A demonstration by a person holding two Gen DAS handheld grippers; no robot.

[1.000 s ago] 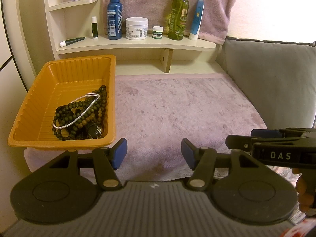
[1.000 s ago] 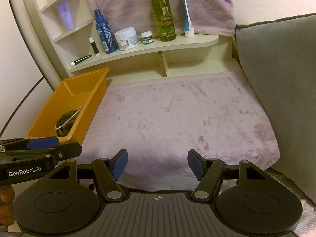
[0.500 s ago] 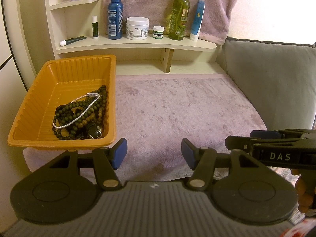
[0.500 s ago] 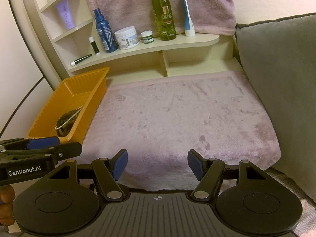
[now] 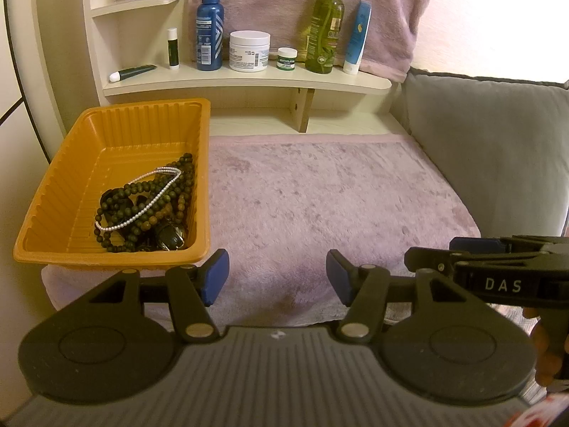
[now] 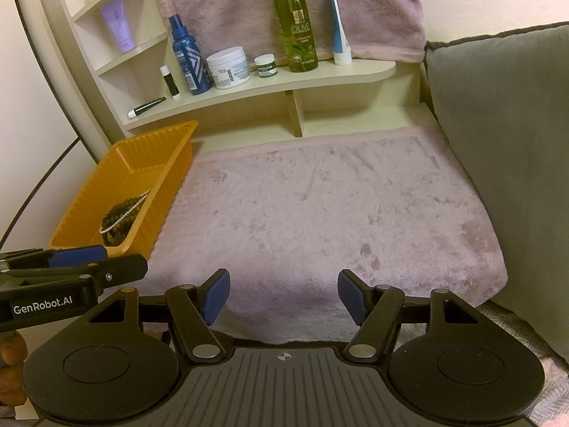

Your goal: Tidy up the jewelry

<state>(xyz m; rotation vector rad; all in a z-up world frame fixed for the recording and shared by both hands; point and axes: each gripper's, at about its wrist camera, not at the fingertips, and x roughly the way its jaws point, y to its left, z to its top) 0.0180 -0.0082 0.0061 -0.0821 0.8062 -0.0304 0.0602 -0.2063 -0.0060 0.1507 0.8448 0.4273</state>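
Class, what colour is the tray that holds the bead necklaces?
Orange, with ribbed walls; the tray shows best in the left wrist view.

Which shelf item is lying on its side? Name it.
The dark tube with the white cap, at the shelf's left end. Every bottle, jar and other tube there stands upright.

From my feed, the ribbed tray [image 5: 64,192] is orange, holding dark green-brown beads [image 5: 121,192] crossed by a white pearl strand [image 5: 142,206]. The mat [image 5: 320,206] under it is mottled mauve-pink, matching the pink towel [image 6: 231,0] hung behind the cream shelf [image 5: 249,80]. On that shelf I see a blue spray bottle [image 5: 209,35] with pale chevrons, a white jar [image 5: 249,51], an olive-green bottle [image 6: 297,35] and a blue-and-white tube [image 5: 357,35]. The cushion [image 6: 505,142] is grey. Both grippers [image 5: 277,272] [image 6: 282,293] are black with blue pads [image 5: 217,275].
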